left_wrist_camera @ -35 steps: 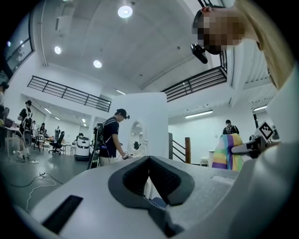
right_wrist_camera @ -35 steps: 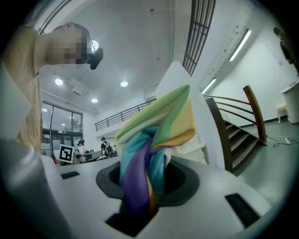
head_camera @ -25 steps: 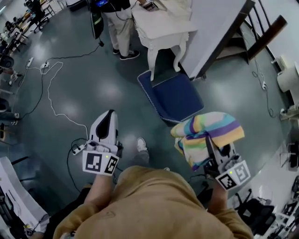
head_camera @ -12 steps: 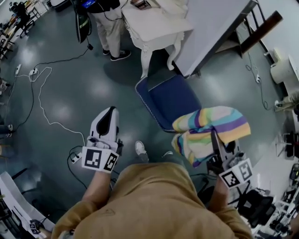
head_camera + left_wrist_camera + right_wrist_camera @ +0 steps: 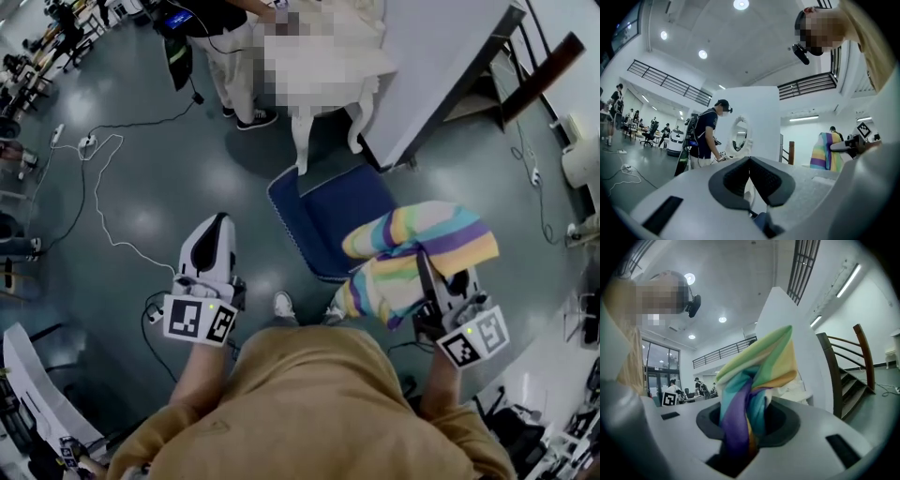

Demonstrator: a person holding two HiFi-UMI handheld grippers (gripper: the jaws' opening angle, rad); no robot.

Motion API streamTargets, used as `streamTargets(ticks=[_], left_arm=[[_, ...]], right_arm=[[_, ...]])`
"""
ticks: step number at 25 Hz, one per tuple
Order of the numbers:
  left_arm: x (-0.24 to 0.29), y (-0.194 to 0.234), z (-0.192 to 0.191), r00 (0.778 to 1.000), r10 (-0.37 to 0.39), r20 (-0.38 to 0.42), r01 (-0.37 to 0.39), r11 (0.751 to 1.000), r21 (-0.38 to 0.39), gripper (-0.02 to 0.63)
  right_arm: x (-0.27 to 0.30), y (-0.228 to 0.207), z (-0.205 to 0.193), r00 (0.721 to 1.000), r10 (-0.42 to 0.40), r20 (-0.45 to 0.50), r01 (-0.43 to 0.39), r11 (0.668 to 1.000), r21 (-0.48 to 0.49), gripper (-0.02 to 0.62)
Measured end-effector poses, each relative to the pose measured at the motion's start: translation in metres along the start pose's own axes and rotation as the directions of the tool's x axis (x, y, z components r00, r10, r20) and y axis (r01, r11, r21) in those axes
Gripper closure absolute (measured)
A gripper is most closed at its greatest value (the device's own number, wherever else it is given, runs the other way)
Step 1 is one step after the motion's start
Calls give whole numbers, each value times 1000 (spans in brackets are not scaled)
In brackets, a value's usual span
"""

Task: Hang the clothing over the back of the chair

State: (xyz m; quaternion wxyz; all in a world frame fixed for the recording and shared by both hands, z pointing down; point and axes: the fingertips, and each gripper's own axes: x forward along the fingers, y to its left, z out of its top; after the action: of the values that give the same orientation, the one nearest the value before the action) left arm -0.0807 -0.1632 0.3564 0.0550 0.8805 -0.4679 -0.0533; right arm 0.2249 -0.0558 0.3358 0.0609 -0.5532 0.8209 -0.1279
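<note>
Right gripper (image 5: 427, 281) clamped on striped clothing (image 5: 412, 246); blue chair (image 5: 333, 211) lies just far-left of it, right hand nearer. Left gripper (image 5: 218, 232) jaws together, empty.

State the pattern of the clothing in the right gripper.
Striped: yellow, green, teal, purple, orange and white across the clothing. Head view shows it best.
</note>
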Motion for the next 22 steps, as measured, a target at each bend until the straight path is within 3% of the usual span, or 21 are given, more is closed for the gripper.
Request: streamTargets(ticks=[8, 13, 17, 20, 22], left_arm=[[-11, 4, -5, 996, 87, -18, -87, 996, -4, 601], [-11, 12, -7, 994, 104, -27, -104, 995, -7, 601], [-16, 19, -5, 994, 102, -26, -102, 995, -6, 601], [-29, 27, -6, 993, 110, -30, -110, 994, -10, 601], [-36, 33, -9, 992, 118, -37, -118, 993, -14, 601]], right_arm=[[24, -19, 19, 998, 54, 18, -53, 998, -19, 466], [57, 10, -3, 991, 131, -20, -131, 991, -9, 466], [82, 31, -18, 991, 122, -53, -128, 984, -126, 465], [104, 51, -29, 985, 148, -90, -166, 958, -236, 465], [123, 63, -45, 978, 170, -124, -197, 945, -261, 465]])
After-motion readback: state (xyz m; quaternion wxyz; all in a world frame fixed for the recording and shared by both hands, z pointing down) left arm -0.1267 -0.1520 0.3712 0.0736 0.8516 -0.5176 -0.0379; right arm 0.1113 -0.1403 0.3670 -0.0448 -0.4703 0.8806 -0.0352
